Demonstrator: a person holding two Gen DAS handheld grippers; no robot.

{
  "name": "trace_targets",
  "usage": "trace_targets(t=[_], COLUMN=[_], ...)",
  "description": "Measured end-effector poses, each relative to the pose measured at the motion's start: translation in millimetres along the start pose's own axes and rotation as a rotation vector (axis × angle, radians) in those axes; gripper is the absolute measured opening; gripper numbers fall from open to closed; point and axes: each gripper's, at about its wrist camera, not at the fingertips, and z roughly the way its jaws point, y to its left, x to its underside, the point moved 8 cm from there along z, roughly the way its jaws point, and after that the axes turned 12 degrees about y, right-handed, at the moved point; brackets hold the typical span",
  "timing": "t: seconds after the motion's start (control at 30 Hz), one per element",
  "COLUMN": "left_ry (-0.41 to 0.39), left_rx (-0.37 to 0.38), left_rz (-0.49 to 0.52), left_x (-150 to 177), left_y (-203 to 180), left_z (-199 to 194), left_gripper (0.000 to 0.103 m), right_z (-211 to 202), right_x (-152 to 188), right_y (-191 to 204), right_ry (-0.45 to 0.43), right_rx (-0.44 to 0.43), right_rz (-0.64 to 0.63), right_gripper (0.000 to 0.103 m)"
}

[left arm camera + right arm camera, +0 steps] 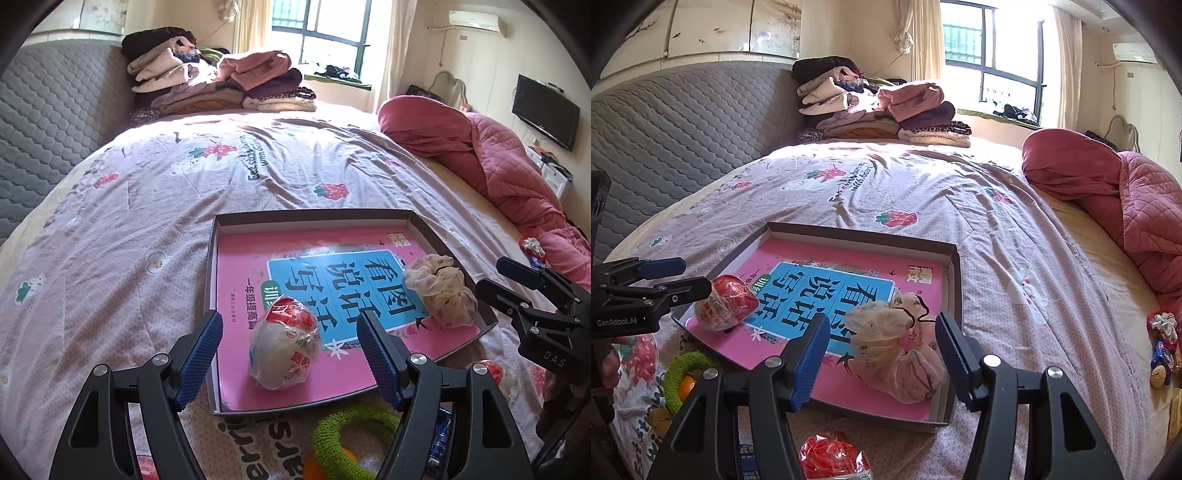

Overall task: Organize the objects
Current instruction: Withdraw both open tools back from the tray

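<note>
A shallow cardboard box lies on a bed, in the middle of both views, with a pink book flat inside it. The left gripper, low in the left wrist view, has its jaws wide apart on either side of a wrapped egg-shaped toy that rests on the book near the box's near edge. The right gripper, low in the right wrist view, also has its jaws apart, flanking a cream scrunchie in the box's near right corner.

Both items seem already placed in the box. To finish the step well, each gripper would best lift straight back with jaws open, so neither item is dragged out.

More things wait outside the box: a green ring toy at lower left, a second red-wrapped toy at the bottom, and a small doll at the far right edge.

The bed has a soft pink strawberry-print cover. Folded clothes are stacked at upper centre, a rose quilt is bunched at right, and a sunlit window is behind.
</note>
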Motion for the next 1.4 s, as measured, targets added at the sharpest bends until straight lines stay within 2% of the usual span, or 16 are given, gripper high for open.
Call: trace_targets(t=[0.7,1.03,1.4], left_ry=[-0.087,-0.122,-0.097], left_rx=[-0.037,-0.042,-0.026], left_rz=[0.036,0.026,0.015], left_x=[10,28,54], left_y=[-14,-11,-16], left_z=[-48,-72,-73], left_gripper=[0.076,0.076,0.076], right_z=[-42,-59,-75], right_x=[2,15,29], right_y=[17,31,33], right_ry=[-0.072,-0.091,-0.100], right_rx=[-0.019,-0.015,-0.022], right_rz=[-0.024,-0.054,-0.053], right_gripper=[0.059,0.059,0.059])
